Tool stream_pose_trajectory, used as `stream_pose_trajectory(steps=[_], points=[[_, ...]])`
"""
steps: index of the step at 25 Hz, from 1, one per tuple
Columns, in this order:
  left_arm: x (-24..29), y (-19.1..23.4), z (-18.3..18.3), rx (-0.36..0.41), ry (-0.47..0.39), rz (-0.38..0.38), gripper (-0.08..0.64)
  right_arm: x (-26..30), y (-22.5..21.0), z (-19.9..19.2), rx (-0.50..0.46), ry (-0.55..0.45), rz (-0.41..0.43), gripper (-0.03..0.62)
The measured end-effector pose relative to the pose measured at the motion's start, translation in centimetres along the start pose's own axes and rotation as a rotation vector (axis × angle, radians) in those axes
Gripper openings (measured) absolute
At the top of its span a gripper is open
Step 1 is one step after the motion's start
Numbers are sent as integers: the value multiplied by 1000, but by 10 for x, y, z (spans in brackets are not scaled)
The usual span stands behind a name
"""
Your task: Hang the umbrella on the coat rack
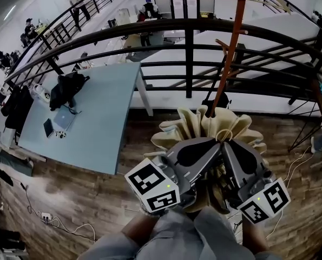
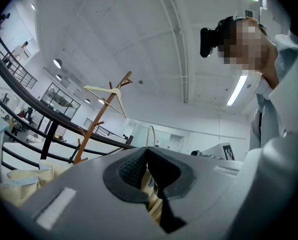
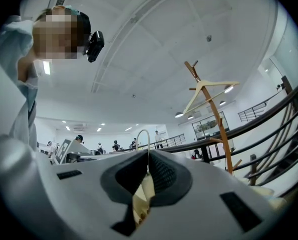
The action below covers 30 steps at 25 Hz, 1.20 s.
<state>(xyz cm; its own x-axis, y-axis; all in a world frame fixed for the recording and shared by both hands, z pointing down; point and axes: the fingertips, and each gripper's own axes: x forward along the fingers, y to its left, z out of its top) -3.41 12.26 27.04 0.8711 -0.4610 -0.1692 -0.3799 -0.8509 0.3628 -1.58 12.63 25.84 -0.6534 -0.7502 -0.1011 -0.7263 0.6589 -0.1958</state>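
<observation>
- Because both pairs of fingers are shut on the same bundle, the left gripper (image 1: 212,145) and right gripper (image 1: 232,148) meet tip to tip at the lower centre of the head view. Each pinches cream cloth at the top of the folded umbrella (image 1: 190,124). Two grips probably share the weight and stop it from swinging.
- In each gripper view, beige fabric is wedged between the dark ribbed pads. A thin pale loop (image 3: 141,134) arches up just past the fingertips. It seems to be left free because it is the part that must slip over a peg.
- The umbrella is carried in the air above the wooden floor, its pleats fanning out round the fingertips. It is in front of the black railing (image 1: 188,26) and not yet on anything.
- The orange-brown coat rack (image 1: 232,42) rises from behind the umbrella to the top centre of the head view, with short pegs along its pole. A wooden hanger (image 3: 209,91) sits near its top, at the upper right of the right gripper view.
- Next, the loop probably has to be raised to a bare peg, so both grippers are tilted upward towards the rack.
</observation>
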Motion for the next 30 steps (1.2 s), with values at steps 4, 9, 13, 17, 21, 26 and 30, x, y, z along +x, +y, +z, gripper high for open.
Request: stream_pose_trajectory(steps=[4,9,13,17,21,26,30], points=[[14,18,5,-2,-11,20,11,15,-18,2,4,0,22,5],[37,43,15,17,-23,39,11,37,-46,10,-4,0,51,5],[55,65,21,28,-30,55,11,55,-68,13,-6,-1,72,5],[76,81,29,35,-39,68,11,68,-91,21,-6,-1,87,5],[96,101,33,44,-38,87,11,83,-116,25,-3,8,94,5],[117,120,35,37,-44,102,11,96,-141,27,-4,26,107,5],[131,133,34,37,-52,112,11,104,-159,26,-2,34,114,5]])
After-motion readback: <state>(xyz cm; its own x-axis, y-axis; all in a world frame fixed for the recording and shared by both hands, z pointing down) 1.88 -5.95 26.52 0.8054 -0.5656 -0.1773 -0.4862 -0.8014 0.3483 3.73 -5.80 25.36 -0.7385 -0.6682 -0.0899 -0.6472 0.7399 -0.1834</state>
